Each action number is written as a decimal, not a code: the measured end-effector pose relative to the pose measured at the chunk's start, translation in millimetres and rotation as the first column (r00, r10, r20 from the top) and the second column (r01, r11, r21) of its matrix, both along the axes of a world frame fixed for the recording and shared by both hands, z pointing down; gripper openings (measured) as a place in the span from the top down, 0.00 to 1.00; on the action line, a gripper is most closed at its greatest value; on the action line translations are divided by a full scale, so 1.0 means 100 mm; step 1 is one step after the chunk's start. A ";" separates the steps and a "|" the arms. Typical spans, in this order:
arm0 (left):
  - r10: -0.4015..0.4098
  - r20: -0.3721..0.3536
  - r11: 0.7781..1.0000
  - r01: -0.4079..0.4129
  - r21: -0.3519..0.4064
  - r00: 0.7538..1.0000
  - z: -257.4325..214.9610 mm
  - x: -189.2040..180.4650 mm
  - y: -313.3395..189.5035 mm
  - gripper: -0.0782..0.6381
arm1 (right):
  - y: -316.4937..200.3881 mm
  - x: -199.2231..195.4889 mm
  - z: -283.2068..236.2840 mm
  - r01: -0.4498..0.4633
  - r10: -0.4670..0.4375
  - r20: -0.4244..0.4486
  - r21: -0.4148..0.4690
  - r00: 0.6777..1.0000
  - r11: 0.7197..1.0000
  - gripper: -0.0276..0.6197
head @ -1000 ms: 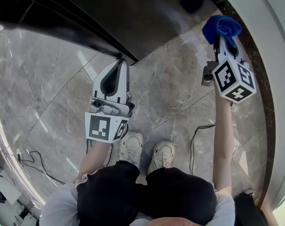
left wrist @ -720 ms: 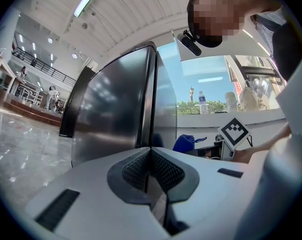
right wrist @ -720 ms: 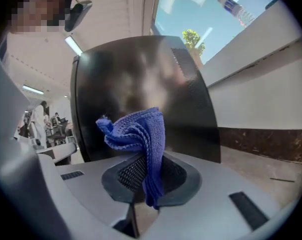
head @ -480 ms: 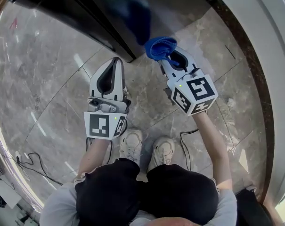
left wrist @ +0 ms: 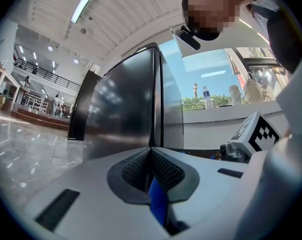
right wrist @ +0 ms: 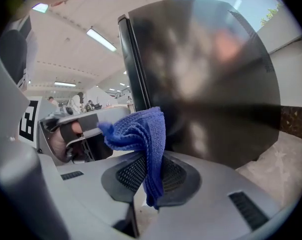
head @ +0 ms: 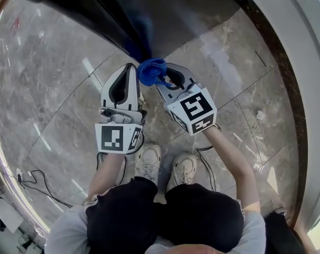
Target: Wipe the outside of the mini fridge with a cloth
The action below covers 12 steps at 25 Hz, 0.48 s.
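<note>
The mini fridge (head: pixel 149 15) is a dark, glossy box at the top of the head view, with its near corner pointing at me. In the right gripper view the fridge (right wrist: pixel 200 74) fills the frame ahead. My right gripper (head: pixel 161 78) is shut on a blue cloth (head: pixel 151 70), and the bunched cloth (right wrist: pixel 141 134) sits at that corner's foot. Close beside it on the left, my left gripper (head: pixel 130 69) is shut and holds nothing. In the left gripper view the left gripper (left wrist: pixel 151 156) faces the fridge (left wrist: pixel 131 99). A sliver of blue shows in the gap below its pads.
The floor is polished grey marble (head: pixel 54 89). Cables (head: pixel 35 181) lie on it at the lower left, and another cable (head: pixel 208 163) lies by the person's shoes (head: pixel 165 168). A dark border strip and a white wall (head: pixel 302 62) run along the right.
The right gripper has carried the cloth from the far right across to the fridge's near corner, ending beside the left gripper. The left gripper has hardly moved.
</note>
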<state>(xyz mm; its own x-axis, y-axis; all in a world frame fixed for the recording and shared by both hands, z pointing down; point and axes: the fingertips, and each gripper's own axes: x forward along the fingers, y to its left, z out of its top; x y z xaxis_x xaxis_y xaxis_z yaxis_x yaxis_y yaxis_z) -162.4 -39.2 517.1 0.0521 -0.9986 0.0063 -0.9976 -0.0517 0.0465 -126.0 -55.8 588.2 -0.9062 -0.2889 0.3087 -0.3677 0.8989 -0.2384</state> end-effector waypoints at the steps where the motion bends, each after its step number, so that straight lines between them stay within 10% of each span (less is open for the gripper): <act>1: 0.000 -0.002 1.000 0.000 0.000 1.000 0.00 0.00 0.00 0.88 | 0.03 -0.04 0.03 0.014 -0.014 -0.011 0.004 1.000 1.000 0.85; 12: -0.015 -0.016 1.000 0.015 -0.009 1.000 0.04 -0.08 0.00 0.88 | -0.02 -0.17 0.12 0.029 -0.027 -0.053 0.033 0.998 0.999 0.85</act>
<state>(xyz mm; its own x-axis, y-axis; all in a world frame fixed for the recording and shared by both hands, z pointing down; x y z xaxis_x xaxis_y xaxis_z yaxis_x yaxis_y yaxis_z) -170.1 -39.7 521.6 0.0372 -0.9992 0.0141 -0.9974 -0.0362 0.0626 -142.9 -57.9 600.1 -0.8969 -0.2744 0.3468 -0.3532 0.9164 -0.1884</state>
